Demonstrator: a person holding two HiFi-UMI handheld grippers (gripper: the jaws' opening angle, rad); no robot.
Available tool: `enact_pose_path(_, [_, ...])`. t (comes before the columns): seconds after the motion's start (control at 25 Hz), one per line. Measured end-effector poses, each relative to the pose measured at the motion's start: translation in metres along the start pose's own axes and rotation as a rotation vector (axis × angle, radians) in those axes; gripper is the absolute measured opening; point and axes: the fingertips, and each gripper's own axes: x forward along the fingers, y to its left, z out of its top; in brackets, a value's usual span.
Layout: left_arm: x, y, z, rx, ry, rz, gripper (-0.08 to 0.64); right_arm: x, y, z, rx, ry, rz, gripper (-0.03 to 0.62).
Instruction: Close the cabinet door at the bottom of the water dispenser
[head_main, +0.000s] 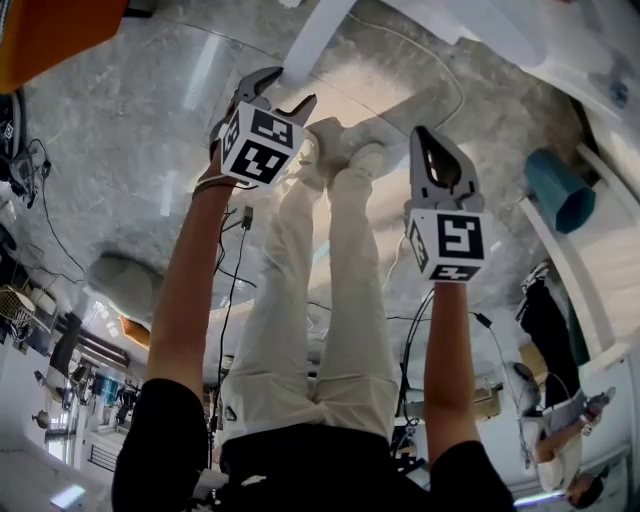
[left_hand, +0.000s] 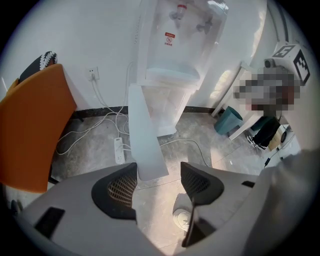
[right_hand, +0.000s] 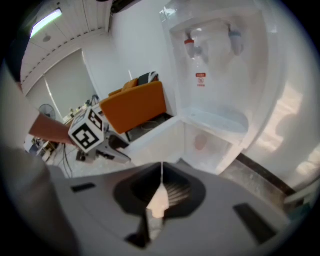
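Head view: my L gripper was held out over the floor, jaws wide, tips near the cabinet door. R gripper was beside it, jaws pressed together.
L gripper view: jaws empty, the door edge-on just beyond them, swung out from the water dispenser.
R gripper view: jaws together, empty; the dispenser's bottom gaped ahead.

An orange chair stands at the left by the white wall, near a wall socket. A white power strip lies on the grey marble floor, with cables trailing from it. A teal bin sits at the right.
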Motion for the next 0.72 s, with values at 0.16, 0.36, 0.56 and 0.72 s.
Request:
enact_pose_path(0.16, [0.006, -0.017, 0.001, 0.029, 0.003, -0.026, 0.273, -0.004, -0.007, -0.011, 0.014, 0.007, -0.012, 0.035])
enact_pose_path(0.36, [0.012, -0.042, 0.005, 0.071, 0.009, -0.067, 0.273, -0.011, -0.016, -0.02, 0.034, 0.002, -0.029, 0.035])
enact_pose_path(0.56, [0.017, -0.064, 0.01, 0.109, 0.021, -0.104, 0.273, -0.018, -0.023, -0.029, 0.061, -0.001, -0.047, 0.035])
enact_pose_path(0.72, [0.022, -0.082, 0.014, 0.168, 0.035, -0.139, 0.273, -0.024, -0.032, -0.036, 0.086, 0.0, -0.062, 0.035])
